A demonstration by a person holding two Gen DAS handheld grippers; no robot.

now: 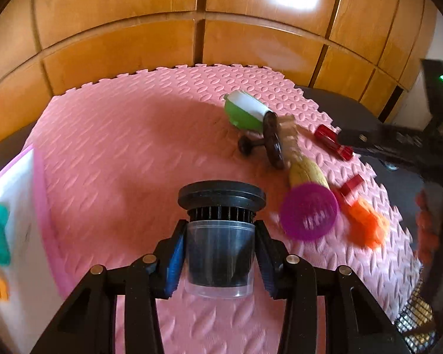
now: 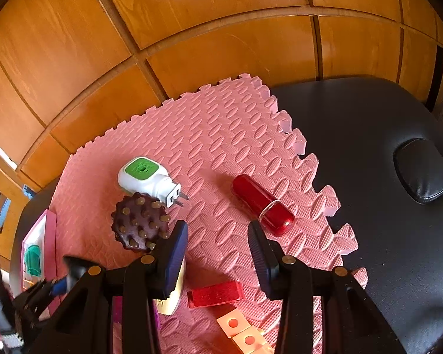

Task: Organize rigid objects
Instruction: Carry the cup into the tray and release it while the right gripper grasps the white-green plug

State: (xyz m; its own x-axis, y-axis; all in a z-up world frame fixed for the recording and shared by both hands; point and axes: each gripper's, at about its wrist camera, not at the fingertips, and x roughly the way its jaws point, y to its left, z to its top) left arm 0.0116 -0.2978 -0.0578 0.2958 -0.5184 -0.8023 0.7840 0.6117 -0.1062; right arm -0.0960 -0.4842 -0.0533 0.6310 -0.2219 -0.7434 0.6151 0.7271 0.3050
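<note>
Left wrist view: left hand-held gripper (image 1: 220,258) clamped on one clear cup holding a black filter (image 1: 220,236), held above the pink foam mat (image 1: 127,153), apparently mid-carry toward the pink-rimmed white tray (image 1: 42,206) at left, so next likely calls for swinging left and lowering into free tray space. Right wrist view: right hand-held gripper (image 2: 218,242) spread apart with nothing between, poised near one red capsule (image 2: 262,205), one plug adapter (image 2: 146,178), one studded brown massager (image 2: 140,225), one red block (image 2: 215,293).
</note>
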